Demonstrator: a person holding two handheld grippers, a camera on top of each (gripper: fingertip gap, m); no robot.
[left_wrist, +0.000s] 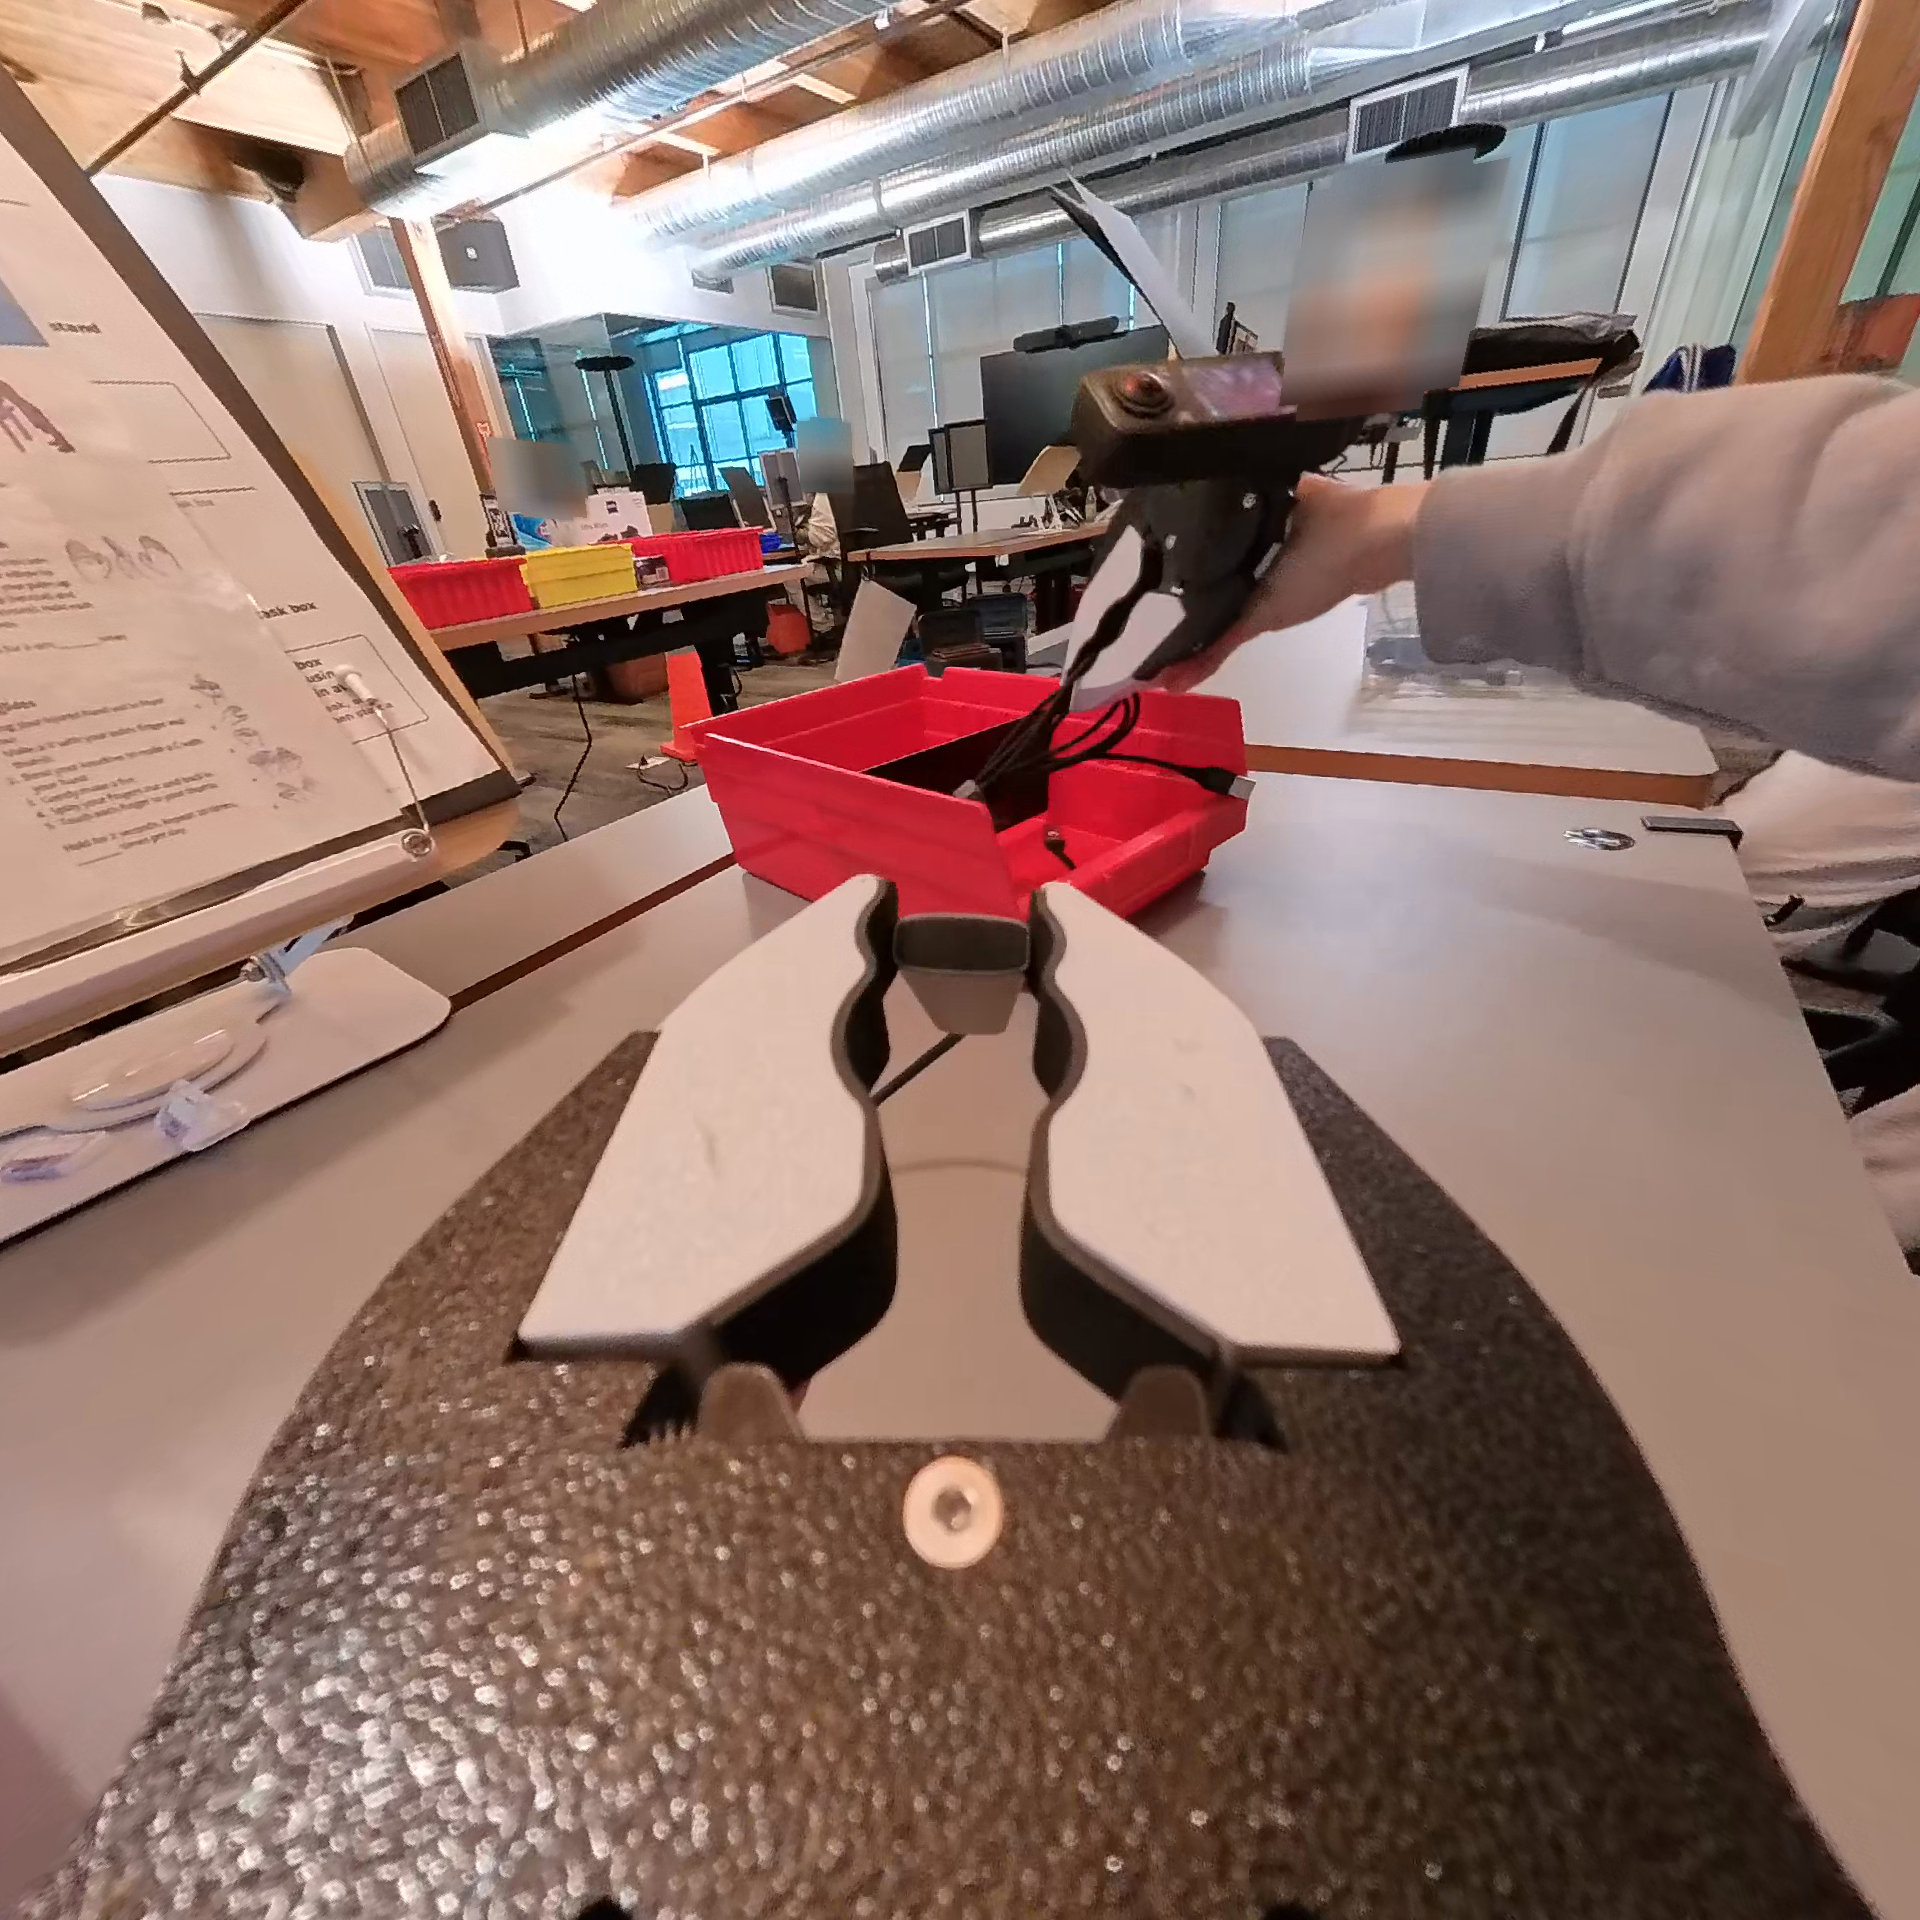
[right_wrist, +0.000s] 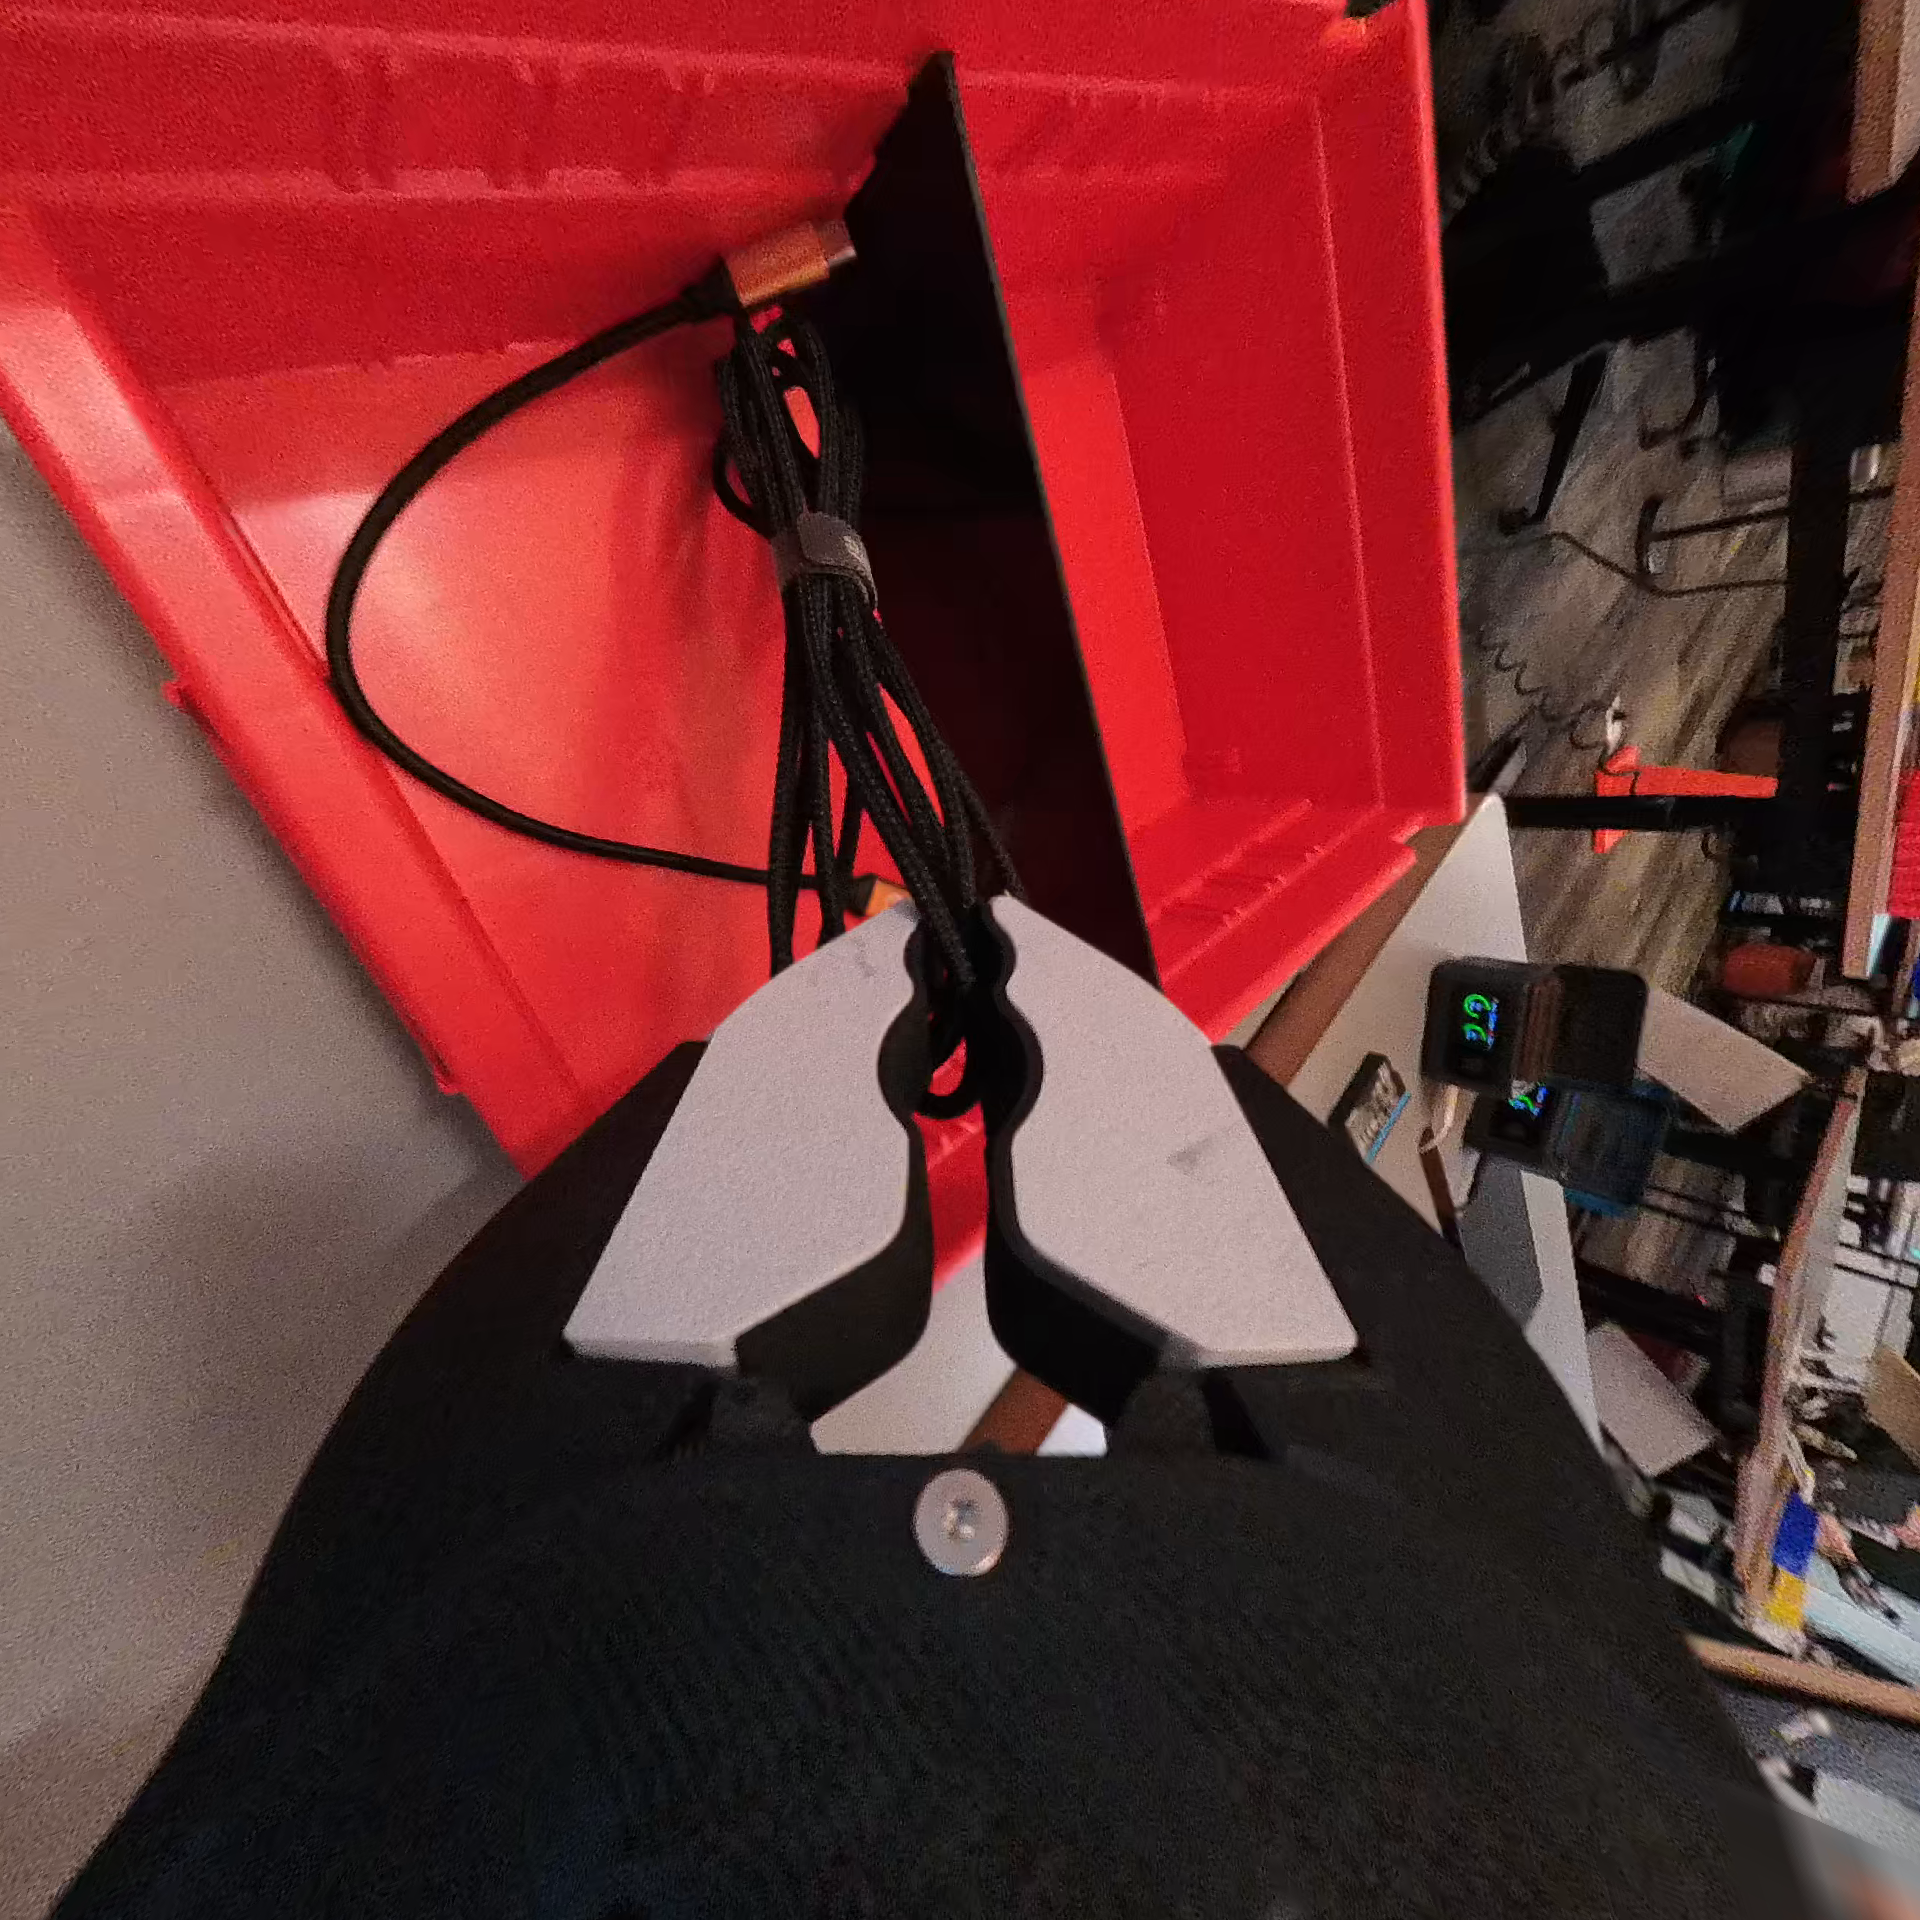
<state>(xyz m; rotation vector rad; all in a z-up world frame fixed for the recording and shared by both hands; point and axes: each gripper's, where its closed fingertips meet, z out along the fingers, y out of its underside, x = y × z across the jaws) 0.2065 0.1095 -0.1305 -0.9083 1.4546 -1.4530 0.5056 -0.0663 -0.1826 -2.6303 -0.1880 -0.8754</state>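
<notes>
Right gripper (right_wrist: 951, 961) clenched on bundled black cable (right_wrist: 831, 707), held above red bin (right_wrist: 343, 790).
Bundle hung into compartment left of black divider (right_wrist: 997, 499); copper plug (right_wrist: 790, 272) touched divider's edge; grey strap (right_wrist: 826, 545) round bundle.
One loop bowed out over bin floor.
Left gripper (left_wrist: 961, 940) low over table (left_wrist: 1455, 1039), just short of bin, fingertips clamped on small grey block (left_wrist: 961, 971).
Thin cord (left_wrist: 914, 1070) ran under block.
Whether cable rested on bin floor: unclear.

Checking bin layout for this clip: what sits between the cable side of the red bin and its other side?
A black divider panel stands upright inside the red bin; the right gripper holds the black cable bundle just left of it, clearest in the right wrist view.
</notes>
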